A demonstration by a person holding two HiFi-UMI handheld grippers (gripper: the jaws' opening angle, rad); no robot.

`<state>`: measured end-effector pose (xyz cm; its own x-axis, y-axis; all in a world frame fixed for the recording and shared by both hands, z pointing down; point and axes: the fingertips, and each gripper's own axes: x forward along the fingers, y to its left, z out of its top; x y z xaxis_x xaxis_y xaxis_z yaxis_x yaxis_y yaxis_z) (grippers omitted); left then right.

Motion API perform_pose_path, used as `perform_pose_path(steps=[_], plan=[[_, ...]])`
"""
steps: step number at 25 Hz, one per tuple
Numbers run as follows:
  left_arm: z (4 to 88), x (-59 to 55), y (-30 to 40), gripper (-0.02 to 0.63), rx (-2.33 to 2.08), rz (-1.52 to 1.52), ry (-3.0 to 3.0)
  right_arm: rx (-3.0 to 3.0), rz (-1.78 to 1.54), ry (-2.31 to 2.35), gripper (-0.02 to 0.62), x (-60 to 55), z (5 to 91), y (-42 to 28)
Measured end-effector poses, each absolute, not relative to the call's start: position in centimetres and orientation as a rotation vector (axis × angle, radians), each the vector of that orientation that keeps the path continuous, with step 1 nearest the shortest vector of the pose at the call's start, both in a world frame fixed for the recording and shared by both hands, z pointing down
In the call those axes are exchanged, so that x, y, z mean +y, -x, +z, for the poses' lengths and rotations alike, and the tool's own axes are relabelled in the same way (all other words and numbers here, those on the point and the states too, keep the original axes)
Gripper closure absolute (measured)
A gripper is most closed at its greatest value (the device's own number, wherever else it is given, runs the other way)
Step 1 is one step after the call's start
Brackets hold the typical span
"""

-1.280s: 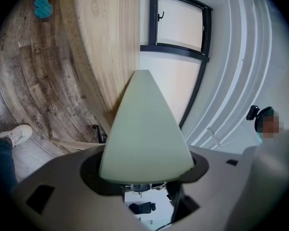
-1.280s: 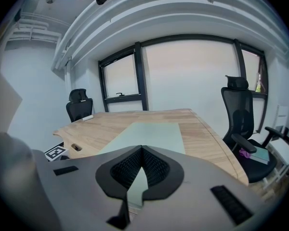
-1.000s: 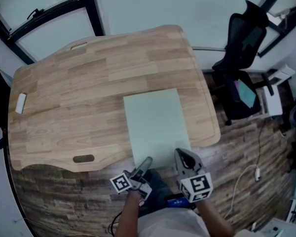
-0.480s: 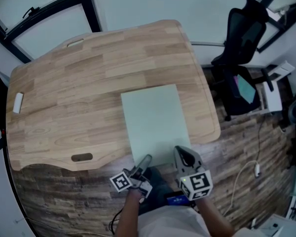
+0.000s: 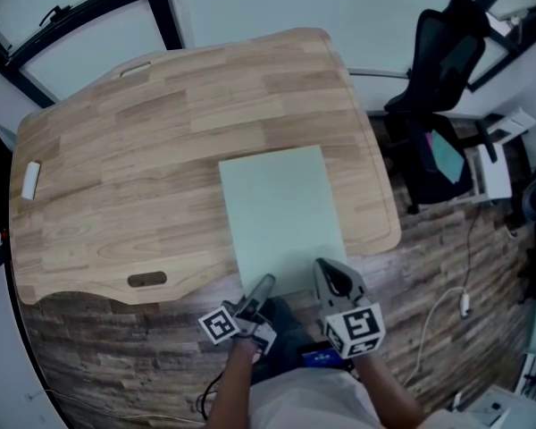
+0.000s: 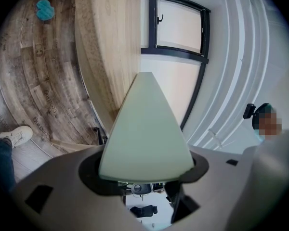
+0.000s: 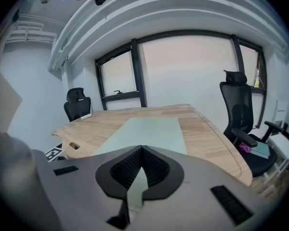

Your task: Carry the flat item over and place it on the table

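Note:
A pale green flat board (image 5: 281,217) lies low over the front right part of the wooden table (image 5: 143,150), its near end sticking out past the front edge. My left gripper (image 5: 264,284) is shut on the board's near left corner, tilted on its side. My right gripper (image 5: 326,273) is shut on the near right edge. In the left gripper view the board (image 6: 144,134) runs out from between the jaws beside the table (image 6: 108,42). The right gripper view shows the board (image 7: 144,131) stretching flat over the table (image 7: 207,134). Whether it touches the wood I cannot tell.
A black office chair (image 5: 438,105) stands right of the table, with a cable (image 5: 447,315) on the floor nearby. A small white object (image 5: 31,180) lies at the table's left edge. A dark slot (image 5: 149,280) sits near the front edge. Windows run behind the table.
Hardly anything differs. Both grippers keep hold of the board at the table's front edge, and the whole scene has only shifted a little in the view.

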<state>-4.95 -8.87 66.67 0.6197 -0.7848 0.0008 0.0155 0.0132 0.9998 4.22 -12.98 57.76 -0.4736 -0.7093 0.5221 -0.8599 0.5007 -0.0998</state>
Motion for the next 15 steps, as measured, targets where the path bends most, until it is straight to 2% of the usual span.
perform_pose_path(steps=[15], plan=[[67.15, -8.61, 5.16, 0.321, -0.751, -0.672, -1.422, -2.327, 0.509, -1.280, 0.603, -12.44, 58.54, -3.91]])
